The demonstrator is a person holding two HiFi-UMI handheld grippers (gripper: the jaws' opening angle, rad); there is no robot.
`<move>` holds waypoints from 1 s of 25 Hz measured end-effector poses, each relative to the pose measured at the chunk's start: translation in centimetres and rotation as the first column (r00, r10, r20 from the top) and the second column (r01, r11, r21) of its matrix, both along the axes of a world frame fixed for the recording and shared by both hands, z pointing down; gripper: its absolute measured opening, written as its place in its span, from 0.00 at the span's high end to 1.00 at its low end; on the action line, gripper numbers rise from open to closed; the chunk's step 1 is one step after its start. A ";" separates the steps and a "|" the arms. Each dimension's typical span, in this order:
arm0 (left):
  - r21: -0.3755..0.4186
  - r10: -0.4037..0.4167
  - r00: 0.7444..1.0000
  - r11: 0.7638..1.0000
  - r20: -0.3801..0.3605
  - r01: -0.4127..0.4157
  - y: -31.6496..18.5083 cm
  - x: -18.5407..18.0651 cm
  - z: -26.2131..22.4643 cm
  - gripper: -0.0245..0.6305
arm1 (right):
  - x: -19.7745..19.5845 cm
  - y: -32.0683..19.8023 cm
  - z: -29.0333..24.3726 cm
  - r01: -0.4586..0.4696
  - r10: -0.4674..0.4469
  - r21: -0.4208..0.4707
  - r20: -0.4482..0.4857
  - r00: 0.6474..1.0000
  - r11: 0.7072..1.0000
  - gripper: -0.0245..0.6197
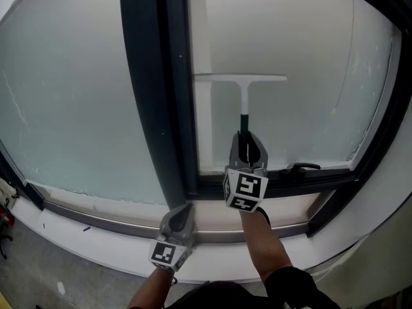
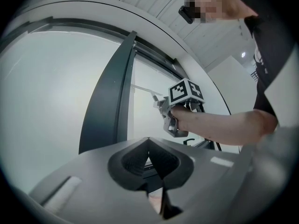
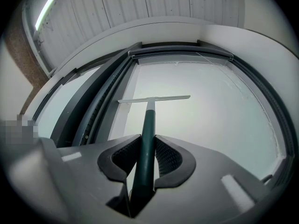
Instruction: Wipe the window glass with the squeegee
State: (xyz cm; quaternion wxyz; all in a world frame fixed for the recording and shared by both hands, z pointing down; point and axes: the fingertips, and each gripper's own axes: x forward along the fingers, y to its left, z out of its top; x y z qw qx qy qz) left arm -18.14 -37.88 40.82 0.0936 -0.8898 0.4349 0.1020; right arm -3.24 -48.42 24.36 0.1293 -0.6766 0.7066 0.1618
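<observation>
The squeegee has a white T-shaped blade [image 1: 241,78] pressed flat against the right window pane [image 1: 309,50], and a dark green handle [image 1: 244,124] running down from it. My right gripper [image 1: 248,152] is shut on that handle, just above the lower frame. In the right gripper view the handle [image 3: 147,134] passes between the pads and the blade [image 3: 154,98] lies level across the glass. My left gripper [image 1: 179,216] hangs lower left by the sill, shut and holding nothing. The left gripper view shows its jaws [image 2: 150,157] together, with the right gripper [image 2: 180,108] beyond.
A thick dark mullion [image 1: 154,89] separates the right pane from the left pane [image 1: 71,89]. A black window handle [image 1: 302,167] sits on the lower frame to the right of my right gripper. A pale sill [image 1: 96,227] runs below.
</observation>
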 end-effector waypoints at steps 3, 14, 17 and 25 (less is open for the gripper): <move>-0.007 0.007 1.000 1.000 -0.005 -0.007 0.2 0.1 0.5 0.96 | -0.2 0.3 0.8 0.005 -0.005 -0.013 0.008 1.000 1.000 0.81; -0.032 0.006 1.000 0.999 -0.007 -0.006 1.1 0.0 0.9 0.96 | -0.1 0.6 4.2 -0.003 0.004 -0.066 0.012 1.000 0.998 0.81; -0.039 0.008 1.000 0.999 -0.018 -0.009 1.3 0.0 0.9 0.96 | -0.1 0.8 5.0 -0.008 0.009 -0.077 0.012 1.000 0.997 0.81; -0.062 0.003 1.000 0.998 -0.020 -0.004 1.3 -0.1 1.3 0.96 | 0.2 0.8 7.0 -0.019 0.020 -0.109 0.006 1.000 0.994 0.81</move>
